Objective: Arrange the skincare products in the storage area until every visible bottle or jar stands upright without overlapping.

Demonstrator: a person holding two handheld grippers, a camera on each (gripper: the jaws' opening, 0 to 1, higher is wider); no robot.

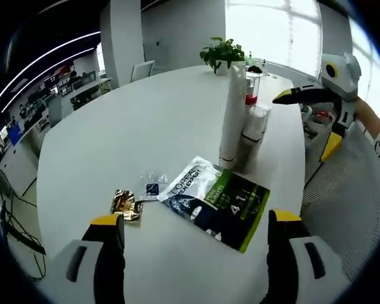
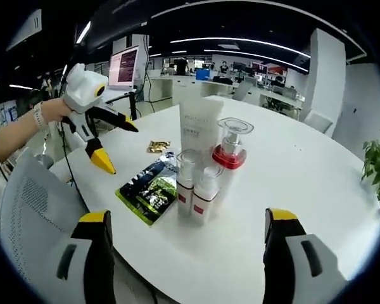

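Close together on the round white table (image 1: 114, 139) stand a tall white tube (image 1: 231, 114), a clear pump bottle with a red collar (image 1: 252, 88) and small white bottles (image 1: 253, 123), all upright. A green, black and white sachet pack (image 1: 215, 202) lies flat in front of them, beside a gold sachet (image 1: 125, 204) and a small clear sachet (image 1: 152, 187). My left gripper (image 1: 195, 231) is open just short of the pack. In the right gripper view, my right gripper (image 2: 190, 225) is open facing the tube (image 2: 199, 126), pump bottle (image 2: 231, 149) and two small bottles (image 2: 196, 190).
A potted plant (image 1: 223, 54) stands at the table's far side. A mesh chair back (image 2: 31, 202) sits by the table edge. The left gripper (image 2: 117, 144) hangs open above the sachet pack (image 2: 152, 190); the right gripper (image 1: 304, 126) is open beside the bottles.
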